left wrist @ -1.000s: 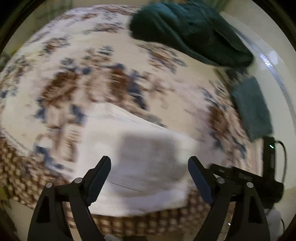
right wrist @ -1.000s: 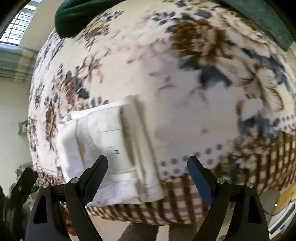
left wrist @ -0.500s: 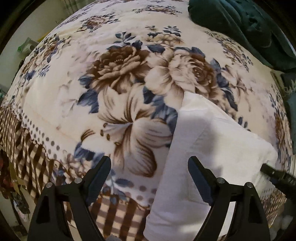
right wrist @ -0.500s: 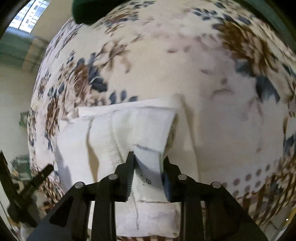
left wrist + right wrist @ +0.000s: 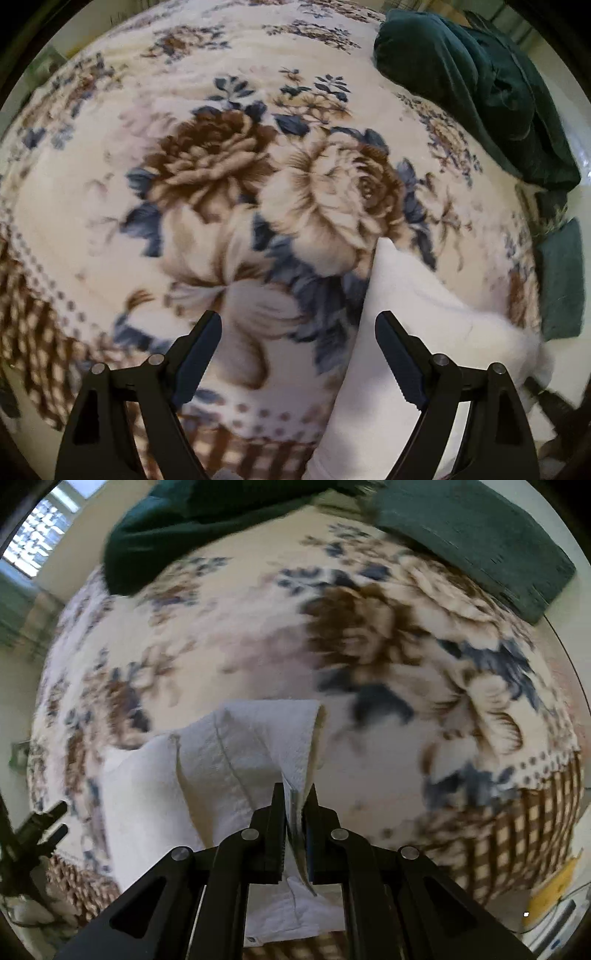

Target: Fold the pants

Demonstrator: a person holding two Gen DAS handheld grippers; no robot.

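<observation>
The white pants (image 5: pixel 229 771) lie folded on the floral blanket near the bed's front edge. My right gripper (image 5: pixel 294 797) is shut on their right edge and lifts that edge off the bed. In the left wrist view the pants (image 5: pixel 410 299) lie at the lower right. My left gripper (image 5: pixel 297 332) is open and empty, above the blanket just left of the pants; its right finger overlaps their left edge. The left gripper also shows at the left edge of the right wrist view (image 5: pixel 44 827).
The floral blanket (image 5: pixel 221 177) covers the bed, with a checked border (image 5: pixel 517 834) at the front edge. A dark green bundle of cloth (image 5: pixel 480 85) lies at the far right. A folded green cloth (image 5: pixel 476 535) lies beside it.
My right gripper has closed on the right edge of the pants and raised it. My left gripper has swung left off the pants and stays open.
</observation>
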